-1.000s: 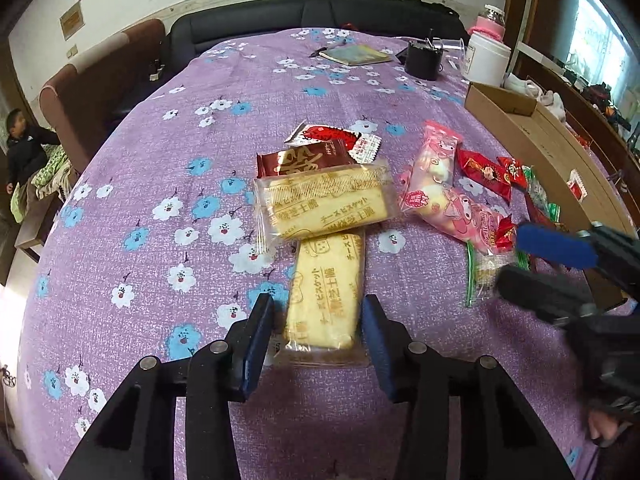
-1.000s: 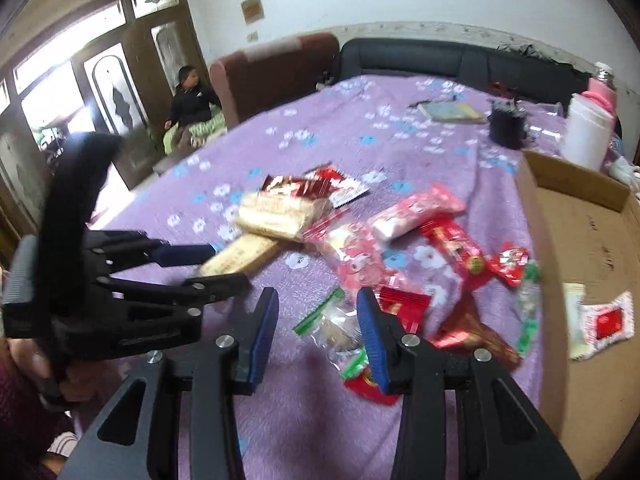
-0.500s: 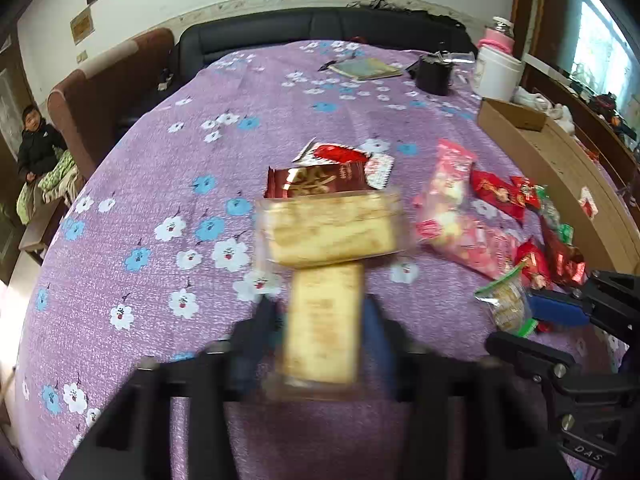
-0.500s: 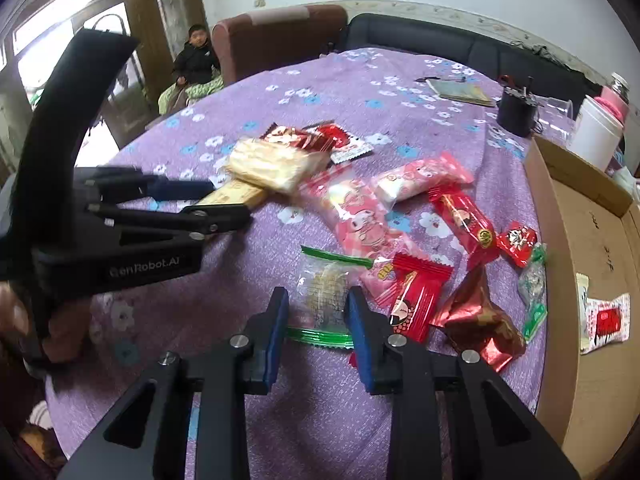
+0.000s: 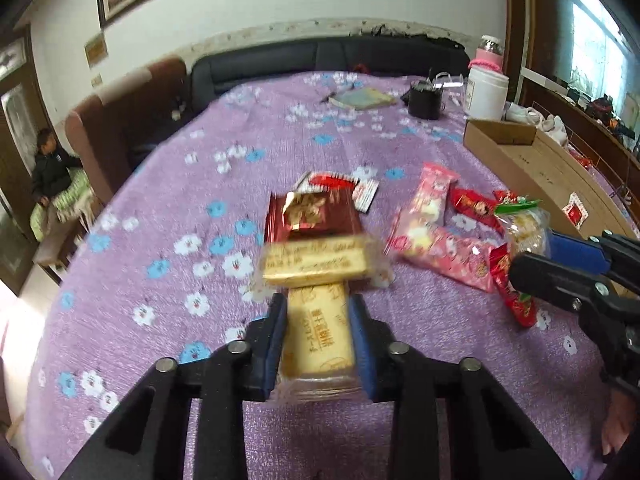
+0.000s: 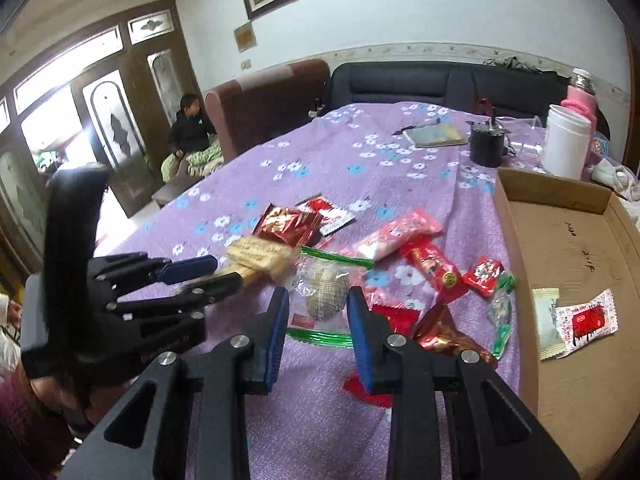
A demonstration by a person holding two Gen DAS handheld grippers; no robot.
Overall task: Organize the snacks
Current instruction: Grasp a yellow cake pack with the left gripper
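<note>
My left gripper (image 5: 318, 332) is shut on a yellow biscuit pack (image 5: 320, 336) and holds it above the purple flowered tablecloth (image 5: 168, 208). A second yellow biscuit pack (image 5: 316, 260) lies across its far end. My right gripper (image 6: 317, 328) is shut on a clear snack bag with green edges (image 6: 322, 292), lifted off the cloth; that bag also shows in the left wrist view (image 5: 524, 228). A dark red packet (image 5: 312, 212), pink packets (image 5: 432, 200) and red packets (image 6: 434, 266) lie on the cloth.
A cardboard tray (image 6: 520, 200) at the right holds a white and red sachet (image 6: 586, 318) and a cream sachet (image 6: 548, 322). A black cup (image 6: 486, 144), a white jar (image 6: 566, 144) and a notebook (image 6: 434, 136) stand farther back. Sofas lie beyond.
My left gripper has shut on the biscuit pack and lifted it. My right gripper has shut on the clear snack bag and raised it off the cloth.
</note>
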